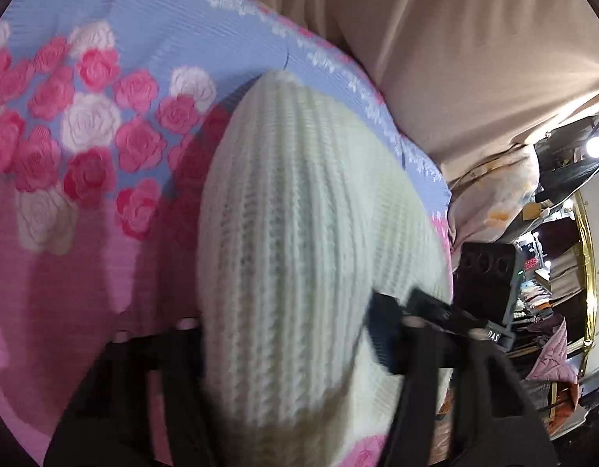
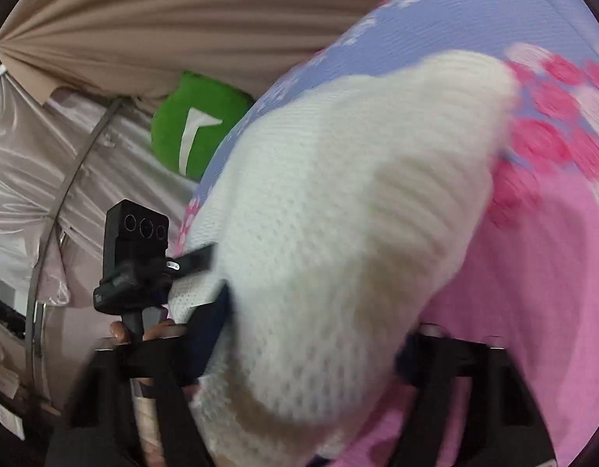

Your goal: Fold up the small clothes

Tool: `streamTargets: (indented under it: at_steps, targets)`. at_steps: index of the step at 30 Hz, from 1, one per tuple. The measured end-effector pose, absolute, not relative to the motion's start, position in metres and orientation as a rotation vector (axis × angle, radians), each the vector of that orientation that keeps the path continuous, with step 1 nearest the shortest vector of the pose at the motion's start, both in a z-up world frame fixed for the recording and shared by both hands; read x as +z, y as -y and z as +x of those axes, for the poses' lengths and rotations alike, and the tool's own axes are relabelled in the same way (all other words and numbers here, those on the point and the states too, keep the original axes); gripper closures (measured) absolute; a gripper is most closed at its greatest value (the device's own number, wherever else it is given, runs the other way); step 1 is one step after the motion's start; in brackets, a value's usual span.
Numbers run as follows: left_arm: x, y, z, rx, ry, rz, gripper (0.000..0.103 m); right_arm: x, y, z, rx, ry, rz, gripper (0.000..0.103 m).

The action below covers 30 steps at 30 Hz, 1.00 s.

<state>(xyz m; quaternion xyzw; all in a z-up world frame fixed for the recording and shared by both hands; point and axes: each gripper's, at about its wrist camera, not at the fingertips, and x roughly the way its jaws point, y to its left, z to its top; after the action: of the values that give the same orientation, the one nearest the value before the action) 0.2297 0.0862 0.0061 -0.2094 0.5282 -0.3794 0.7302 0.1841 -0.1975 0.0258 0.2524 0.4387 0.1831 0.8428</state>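
A white ribbed knit garment [image 1: 299,214] lies bunched on a pink and blue bedspread with roses [image 1: 97,124]. My left gripper [image 1: 283,330] has the knit filling the gap between its black fingers [image 1: 174,354], and the pads press on it. In the right wrist view the same knit [image 2: 357,194] fills my right gripper [image 2: 315,342], whose left finger [image 2: 209,327] dents the cloth. The two grippers sit side by side at one end of the garment. The left gripper's camera block [image 2: 136,233] shows beside the knit, as does the right one's [image 1: 484,268]. The picture is blurred.
A beige pleated curtain [image 1: 455,46] hangs behind the bed. A green cushion [image 2: 198,128] and silvery fabric [image 2: 46,163] lie past the bed's edge. A hand [image 2: 120,330] holds the left gripper's handle. Cluttered shelves and clothes [image 1: 548,303] stand beyond the bedspread.
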Motion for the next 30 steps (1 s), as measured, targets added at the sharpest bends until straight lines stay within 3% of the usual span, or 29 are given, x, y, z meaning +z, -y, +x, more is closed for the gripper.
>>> streamTargets:
  at_steps: [3, 6, 7, 9, 12, 14, 16, 18, 23, 25, 26, 27, 30]
  targets:
    - [0.049, -0.096, 0.217, -0.843, -1.037, -0.449, 0.064, 0.106, 0.172, 0.187, 0.366, -0.794, 0.274, 0.068]
    - [0.087, -0.101, 0.2, -0.847, -0.935, -0.444, 0.061, 0.149, 0.178, 0.186, 0.368, -0.719, 0.21, 0.069]
    - [0.09, -0.099, 0.197, -0.81, -0.929, -0.426, 0.059, 0.146, 0.183, 0.193, 0.352, -0.733, 0.192, 0.068]
    - [0.076, -0.092, 0.2, -0.685, -0.952, -0.376, 0.047, 0.117, 0.194, 0.214, 0.238, -0.785, 0.148, 0.046]
    - [0.019, -0.077, 0.21, -0.503, -1.047, -0.248, 0.047, 0.053, 0.233, 0.225, -0.008, -0.906, 0.18, 0.049]
    - [-0.003, -0.095, 0.198, -0.561, -1.076, -0.352, 0.046, 0.039, 0.251, 0.198, 0.074, -0.896, 0.34, 0.049]
    - [-0.001, -0.114, 0.181, -0.558, -1.041, -0.396, 0.042, 0.039, 0.245, 0.171, 0.135, -0.864, 0.396, 0.048]
    - [0.005, -0.126, 0.161, -0.563, -0.986, -0.391, 0.031, 0.038, 0.249, 0.143, 0.222, -0.846, 0.443, 0.033]
    - [0.0, -0.117, 0.144, -0.562, -0.983, -0.233, 0.029, 0.023, 0.207, 0.143, 0.321, -0.893, 0.387, 0.032]
    - [0.001, -0.1, 0.144, -0.548, -0.967, -0.144, 0.029, 0.024, 0.194, 0.149, 0.282, -0.903, 0.277, 0.047]
    - [0.004, -0.093, 0.145, -0.531, -0.956, -0.102, 0.03, 0.027, 0.19, 0.157, 0.266, -0.906, 0.225, 0.078]
    - [0.005, -0.091, 0.147, -0.518, -0.951, -0.079, 0.03, 0.036, 0.188, 0.165, 0.26, -0.898, 0.189, 0.093]
    - [0.013, -0.101, 0.157, -0.52, -0.929, -0.119, 0.032, 0.1, 0.176, 0.171, 0.293, -0.729, 0.114, 0.094]
